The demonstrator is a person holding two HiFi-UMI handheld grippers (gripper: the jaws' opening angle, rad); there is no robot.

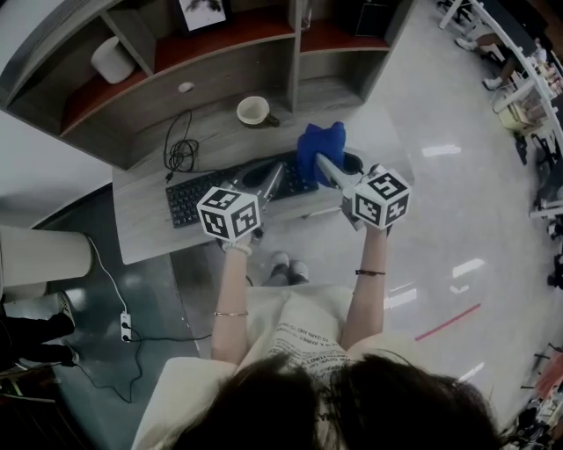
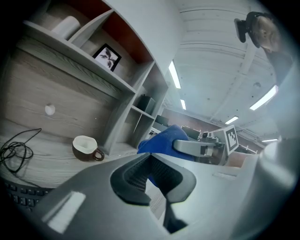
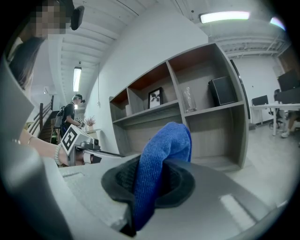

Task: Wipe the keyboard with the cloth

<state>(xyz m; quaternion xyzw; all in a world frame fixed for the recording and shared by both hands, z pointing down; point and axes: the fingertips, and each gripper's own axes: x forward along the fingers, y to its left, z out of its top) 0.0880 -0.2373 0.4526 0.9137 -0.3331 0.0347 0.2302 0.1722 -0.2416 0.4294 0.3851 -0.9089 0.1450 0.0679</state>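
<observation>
The black keyboard (image 1: pixel 189 198) lies on the grey desk (image 1: pixel 145 224), partly hidden by both grippers; in the left gripper view only its corner (image 2: pixel 18 197) shows. A blue cloth (image 1: pixel 319 145) stands up above the keyboard's right end, with my right gripper (image 1: pixel 322 161) shut on it. In the right gripper view the cloth (image 3: pixel 166 140) is pinched between the dark pads (image 3: pixel 180 183) of that gripper (image 3: pixel 152 180) and hangs over them. My left gripper (image 1: pixel 278 169) hovers over the keyboard's middle, just left of the cloth. Its tips (image 2: pixel 150 157) meet with nothing held, and the cloth (image 2: pixel 164 140) shows beyond them.
A brown cup (image 1: pixel 254 111) with a white inside stands behind the keyboard, and a coiled black cable (image 1: pixel 180 151) lies at its left. Shelves at the back hold a white roll (image 1: pixel 113 60) and a picture frame (image 1: pixel 202 12). A power strip (image 1: pixel 126 327) lies on the floor.
</observation>
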